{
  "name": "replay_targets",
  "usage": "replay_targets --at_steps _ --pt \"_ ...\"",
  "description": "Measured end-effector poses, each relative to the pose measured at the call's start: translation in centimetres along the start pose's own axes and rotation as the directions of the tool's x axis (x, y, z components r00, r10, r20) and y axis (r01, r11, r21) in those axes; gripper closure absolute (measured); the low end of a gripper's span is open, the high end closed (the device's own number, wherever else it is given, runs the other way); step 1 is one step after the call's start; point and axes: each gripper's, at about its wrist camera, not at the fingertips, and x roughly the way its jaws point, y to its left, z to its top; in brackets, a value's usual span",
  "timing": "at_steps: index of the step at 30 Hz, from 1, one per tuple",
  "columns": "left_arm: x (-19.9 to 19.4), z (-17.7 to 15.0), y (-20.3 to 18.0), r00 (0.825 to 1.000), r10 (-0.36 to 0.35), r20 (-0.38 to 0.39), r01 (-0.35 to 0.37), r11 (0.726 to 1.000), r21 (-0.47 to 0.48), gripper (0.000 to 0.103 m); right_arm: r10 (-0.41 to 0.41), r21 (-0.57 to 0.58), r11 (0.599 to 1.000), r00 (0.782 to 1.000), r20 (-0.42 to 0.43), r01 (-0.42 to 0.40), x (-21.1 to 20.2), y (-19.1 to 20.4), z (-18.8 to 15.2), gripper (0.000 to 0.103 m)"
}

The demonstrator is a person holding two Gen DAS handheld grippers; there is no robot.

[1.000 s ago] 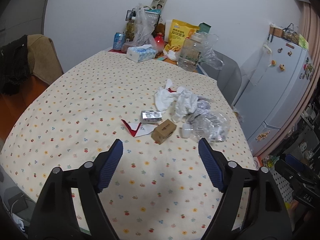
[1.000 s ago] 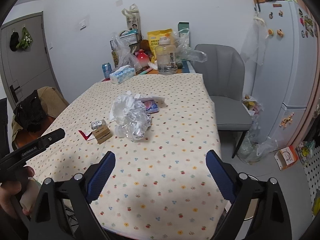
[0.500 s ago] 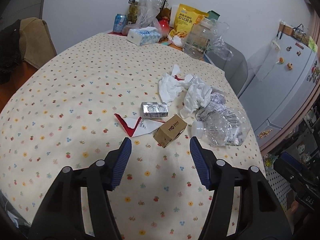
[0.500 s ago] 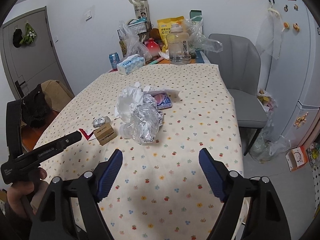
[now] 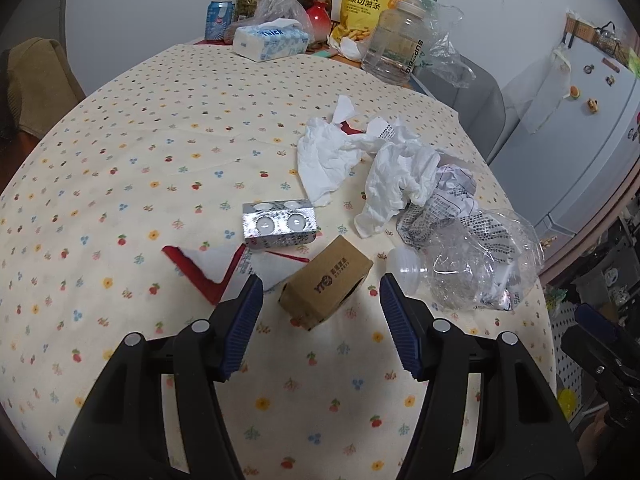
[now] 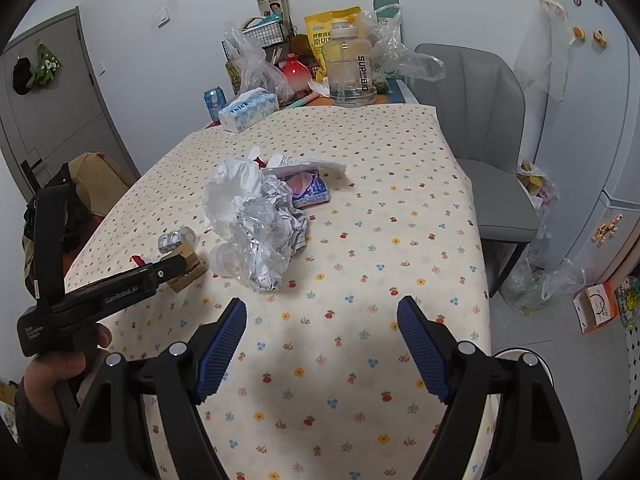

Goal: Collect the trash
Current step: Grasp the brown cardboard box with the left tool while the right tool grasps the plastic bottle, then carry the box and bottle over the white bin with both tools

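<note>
- The surface [image 5: 120, 152] under its flowered cloth stretches away ahead of both my claws, with the litter heaped just beyond my left claw and ahead to the left of my right one.
- The crushed clear plastic bottle [image 5: 472, 264] lies ahead and to the right of my left claw [image 5: 322, 300]. I judge it light, springy and slick; the neck end, which points toward me, looks like the firmest hold.
- The crumpled white tissues [image 5: 400, 176] sit further out beyond the bottle. They look soft and nearly weightless, so a pinch into the thick of the wad should gather them.
- The small brown cardboard box [image 5: 328, 284] lies right before my left claw, roughly centred between the tips but not between the pads. It looks light and stiff, though probably hollow, so I would squeeze its two long flat sides gently.
- The foil blister pack [image 5: 280, 226] rests just past the box, thin and crinkly; its edges seem the only grip.
- My left claw is spread, pinching nothing.
- My right claw [image 6: 322, 336] is spread wide over bare cloth, holding nothing.
</note>
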Motion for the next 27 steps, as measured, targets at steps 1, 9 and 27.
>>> replay_targets --at_steps 1,9,27 --pt "0.3 0.1 -0.1 1.0 -0.003 -0.004 0.003 1.0 0.002 0.042 0.001 0.001 1.0 1.0 -0.001 -0.001 0.1 0.0 0.1 0.026" --pt "0.6 0.1 -0.4 0.999 -0.038 -0.023 0.039 0.999 0.035 0.069 0.023 -0.023 0.999 1.0 -0.012 -0.023 1.5 1.0 1.0 0.026" --pt "-3.7 -0.2 2.5 0.999 0.01 0.042 -0.01 1.0 -0.002 0.069 0.175 -0.052 0.983 0.982 -0.072 -0.179 5.9 3.7 3.5 0.07"
